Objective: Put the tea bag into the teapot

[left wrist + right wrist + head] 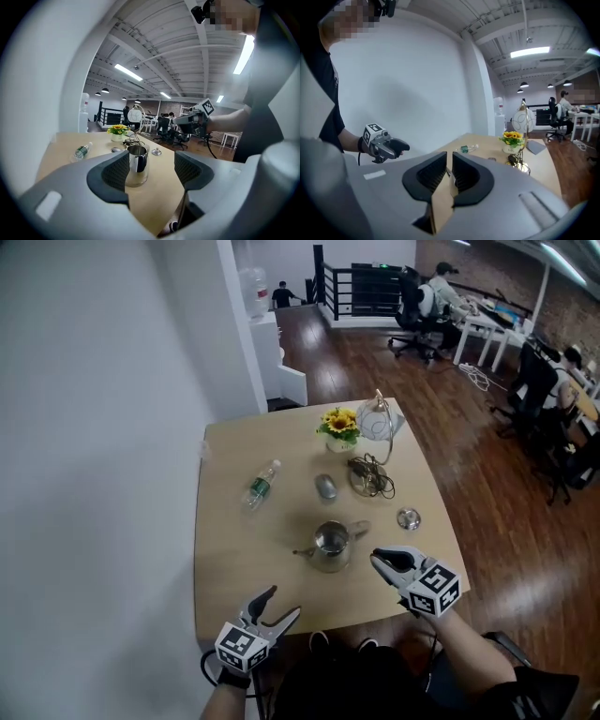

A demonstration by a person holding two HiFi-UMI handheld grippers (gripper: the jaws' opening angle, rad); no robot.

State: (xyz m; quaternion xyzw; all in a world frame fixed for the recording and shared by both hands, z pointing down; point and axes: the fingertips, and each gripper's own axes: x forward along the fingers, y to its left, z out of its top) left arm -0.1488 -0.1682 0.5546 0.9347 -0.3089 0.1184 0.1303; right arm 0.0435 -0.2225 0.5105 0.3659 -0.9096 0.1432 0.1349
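Note:
A shiny metal teapot (330, 545) stands lidless near the table's front edge; its round lid (409, 517) lies to its right. In the left gripper view the teapot (137, 164) sits just beyond my left gripper (152, 161), whose jaws stand wide apart and empty. My left gripper (284, 603) hovers at the front edge, left of the pot. My right gripper (378, 561) is raised just right of the teapot. In its own view the right gripper (449, 161) has a narrow gap between its pads; a pale sliver shows there, unidentifiable. I cannot pick out a tea bag.
On the wooden table (244, 559) lie a plastic bottle (262, 485), a small grey oval object (325, 486), a tangle of cables on a round base (372, 474) and a pot of yellow flowers (339, 425). A white wall is at the left; people sit at desks beyond.

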